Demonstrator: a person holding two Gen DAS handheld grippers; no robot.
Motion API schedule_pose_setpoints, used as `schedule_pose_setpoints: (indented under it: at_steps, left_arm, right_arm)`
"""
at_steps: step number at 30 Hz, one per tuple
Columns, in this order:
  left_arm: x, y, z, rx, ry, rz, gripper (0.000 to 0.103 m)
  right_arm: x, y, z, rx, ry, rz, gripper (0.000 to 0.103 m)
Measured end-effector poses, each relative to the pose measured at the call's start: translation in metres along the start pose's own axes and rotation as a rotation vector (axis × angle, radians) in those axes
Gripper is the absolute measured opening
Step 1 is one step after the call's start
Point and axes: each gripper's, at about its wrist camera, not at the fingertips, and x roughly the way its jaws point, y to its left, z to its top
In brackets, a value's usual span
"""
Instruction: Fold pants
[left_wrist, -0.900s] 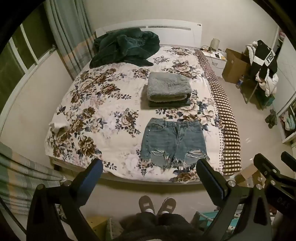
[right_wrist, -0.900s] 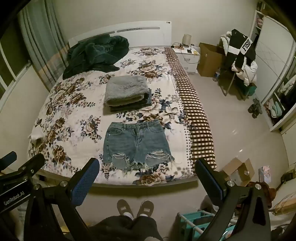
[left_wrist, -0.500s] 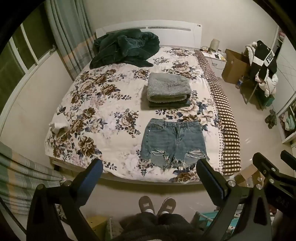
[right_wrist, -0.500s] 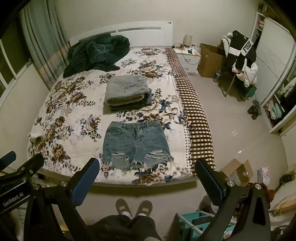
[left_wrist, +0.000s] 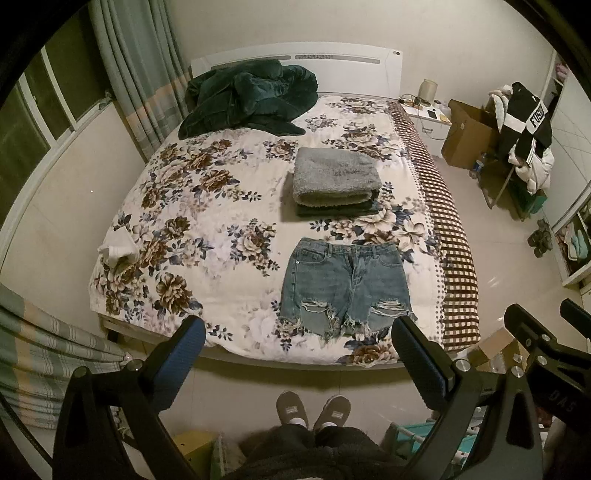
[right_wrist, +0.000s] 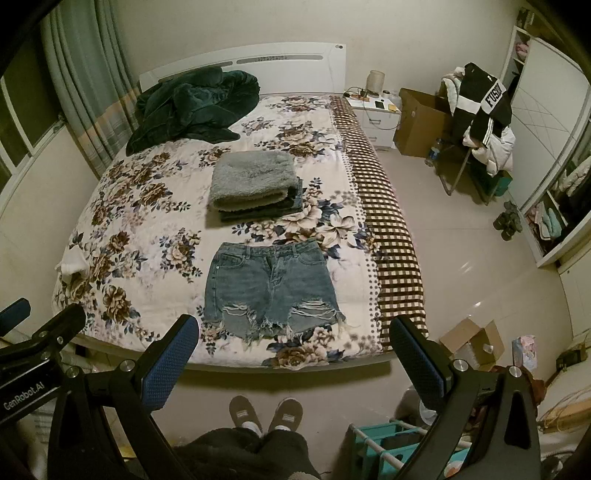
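Observation:
A pair of frayed denim shorts (left_wrist: 345, 282) lies flat near the foot edge of the floral bed (left_wrist: 207, 236), waistband toward the headboard. It also shows in the right wrist view (right_wrist: 269, 290). My left gripper (left_wrist: 297, 356) is open and empty, held high above the floor in front of the bed. My right gripper (right_wrist: 295, 356) is open and empty too, beside the left one. Both are well apart from the shorts.
A stack of folded clothes topped by a grey fleece (left_wrist: 334, 179) lies behind the shorts. A dark green blanket (left_wrist: 251, 98) is heaped at the headboard. A white cloth (left_wrist: 116, 247) sits at the bed's left edge. A chair with clothes (right_wrist: 480, 122) and boxes stand at the right.
Both views have shifted very slightly; the shorts and both open grippers stay as they were.

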Motion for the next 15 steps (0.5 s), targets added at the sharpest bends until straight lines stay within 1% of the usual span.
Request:
schedule_pose_setpoints:
  at_steps: [15]
  left_arm:
    - [0.0002,0.0001,0.0,0.0,-0.001,-0.002,0.103]
  right_arm:
    - [-0.0019,-0.0006,0.0002,-0.003,0.0,-0.002,0.103]
